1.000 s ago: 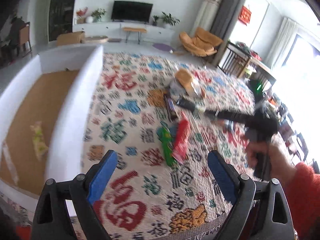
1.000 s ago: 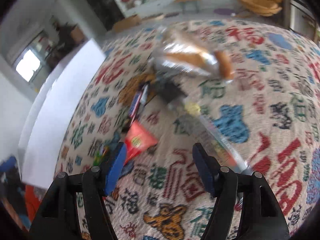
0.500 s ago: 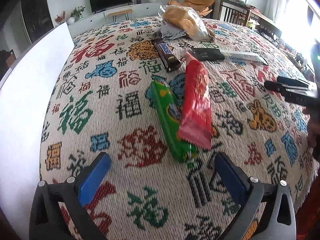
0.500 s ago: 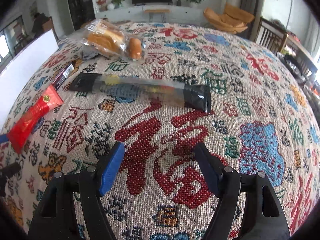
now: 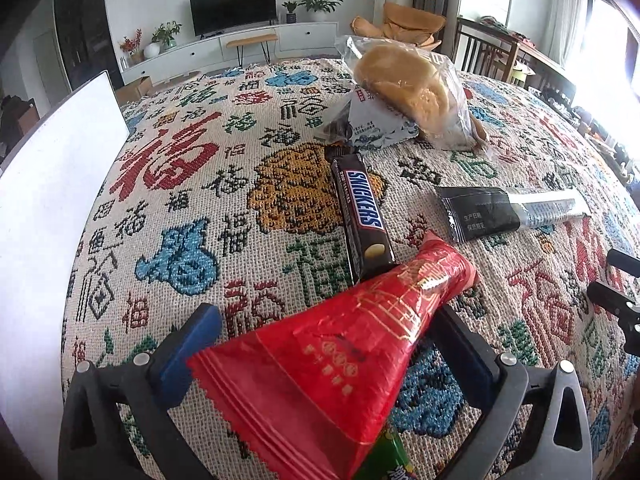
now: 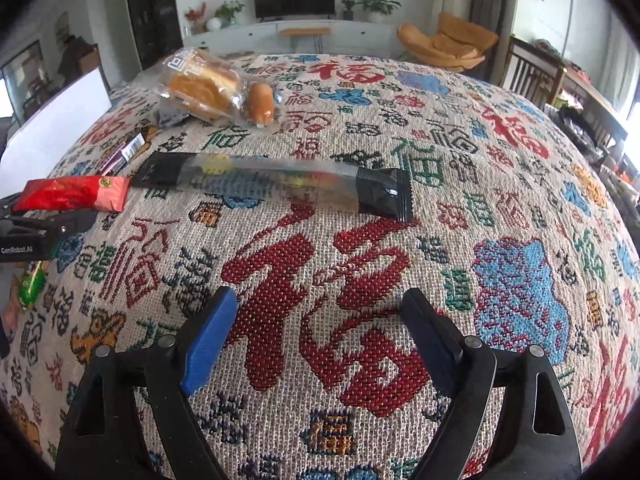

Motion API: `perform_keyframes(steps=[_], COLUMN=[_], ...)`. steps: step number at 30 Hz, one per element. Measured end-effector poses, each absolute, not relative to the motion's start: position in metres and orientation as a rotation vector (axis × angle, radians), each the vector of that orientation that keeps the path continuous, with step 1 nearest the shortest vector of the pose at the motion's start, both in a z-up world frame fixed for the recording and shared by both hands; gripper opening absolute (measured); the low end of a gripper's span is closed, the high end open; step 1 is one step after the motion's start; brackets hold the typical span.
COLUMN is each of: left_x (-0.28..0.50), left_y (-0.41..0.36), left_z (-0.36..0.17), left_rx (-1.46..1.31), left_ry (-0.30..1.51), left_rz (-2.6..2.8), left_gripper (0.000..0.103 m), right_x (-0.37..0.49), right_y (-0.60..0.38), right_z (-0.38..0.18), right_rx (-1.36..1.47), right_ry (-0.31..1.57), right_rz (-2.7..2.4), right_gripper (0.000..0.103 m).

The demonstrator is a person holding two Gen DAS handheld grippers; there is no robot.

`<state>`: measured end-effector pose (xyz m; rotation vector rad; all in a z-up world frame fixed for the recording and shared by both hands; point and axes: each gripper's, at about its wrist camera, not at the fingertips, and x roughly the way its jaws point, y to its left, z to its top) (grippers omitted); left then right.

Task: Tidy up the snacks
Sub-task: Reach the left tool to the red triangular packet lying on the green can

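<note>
The red snack packet (image 5: 344,356) is seen lying between the spread fingers of the left gripper (image 5: 324,332), which is open around it, above a green packet (image 5: 386,460). A Snickers bar (image 5: 362,216) lies just ahead. The right gripper (image 6: 320,316) is held open over the patterned worktop (image 6: 500,208), with a long black-ended packet (image 6: 276,184) ahead.

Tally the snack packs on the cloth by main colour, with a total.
Red pack: 1
Green pack: 1
Brown Snickers bar: 1
Black-ended clear pack: 1
Clear bread bag: 1
White-blue pack: 1
Total: 6

red wrapper (image 5: 344,364), brown snickers bar (image 5: 362,216), multicolour character-patterned cloth (image 6: 460,208)
</note>
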<state>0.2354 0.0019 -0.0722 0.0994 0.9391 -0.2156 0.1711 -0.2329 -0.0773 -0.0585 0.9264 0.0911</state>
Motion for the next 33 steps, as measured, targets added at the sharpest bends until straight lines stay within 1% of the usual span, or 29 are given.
perform_keyframes(steps=[28,33], left_x=[0.2352,0.2351], left_y=[0.0016,0.0017], left_z=[-0.0722,-0.0722], left_rx=[0.098,0.098], left_ry=[0.94,0.941], left_rz=[-0.213,-0.213], left_gripper=[0.103,0.103], right_x=[0.1713,0.1704], right_y=[-0.2323,-0.2332], right_z=[-0.0771,-0.0777], right_rx=[-0.061,-0.062], right_ry=[0.926,0.927], right_rz=[0.089,0.074], right_gripper=[0.087,0.089])
